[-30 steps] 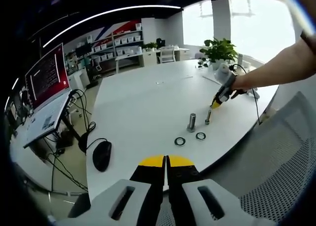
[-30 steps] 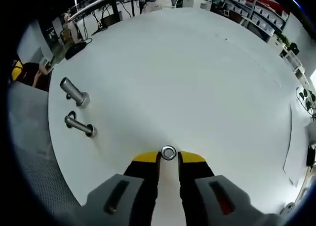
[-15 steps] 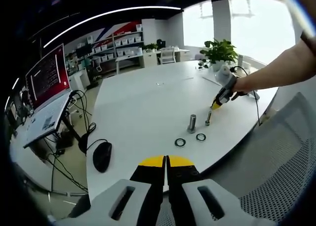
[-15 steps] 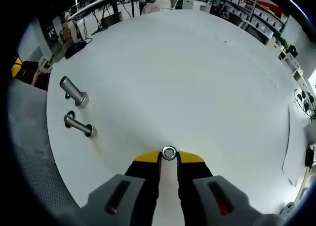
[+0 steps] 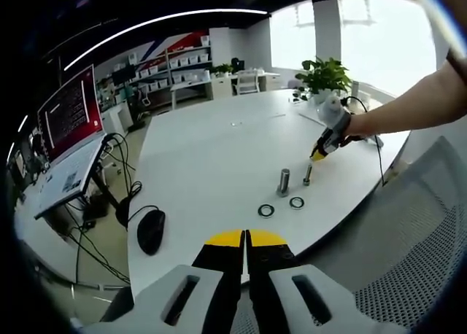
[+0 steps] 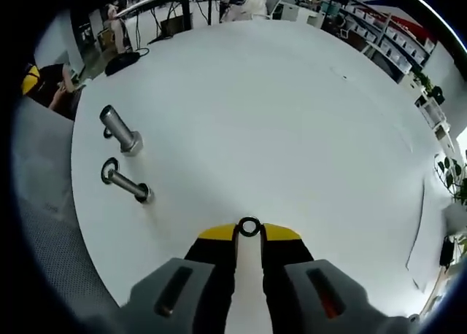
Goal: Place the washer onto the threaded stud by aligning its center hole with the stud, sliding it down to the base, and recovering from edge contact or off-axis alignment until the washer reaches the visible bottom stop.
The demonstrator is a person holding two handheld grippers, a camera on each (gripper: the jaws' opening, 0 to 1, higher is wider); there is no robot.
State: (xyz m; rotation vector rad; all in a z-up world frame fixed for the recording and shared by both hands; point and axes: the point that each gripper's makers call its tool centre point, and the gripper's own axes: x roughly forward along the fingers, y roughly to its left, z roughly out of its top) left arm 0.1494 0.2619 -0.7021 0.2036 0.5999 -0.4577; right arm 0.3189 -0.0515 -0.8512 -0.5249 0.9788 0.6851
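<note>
Right gripper [image 6: 249, 230] clamps a washer [image 6: 249, 227]; left gripper [image 5: 246, 238] is closed, holding nothing.

White round table [image 5: 211, 152], two upright studs [image 5: 283, 181], two washers [image 5: 266, 210], black mouse [image 5: 150, 230], potted plant [image 5: 323, 77]

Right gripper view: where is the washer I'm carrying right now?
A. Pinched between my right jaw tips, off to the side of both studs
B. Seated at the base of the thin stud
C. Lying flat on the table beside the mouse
A. The washer sits pinched at the tips of the right gripper, apart from the thin stud and the thick stud.
</note>
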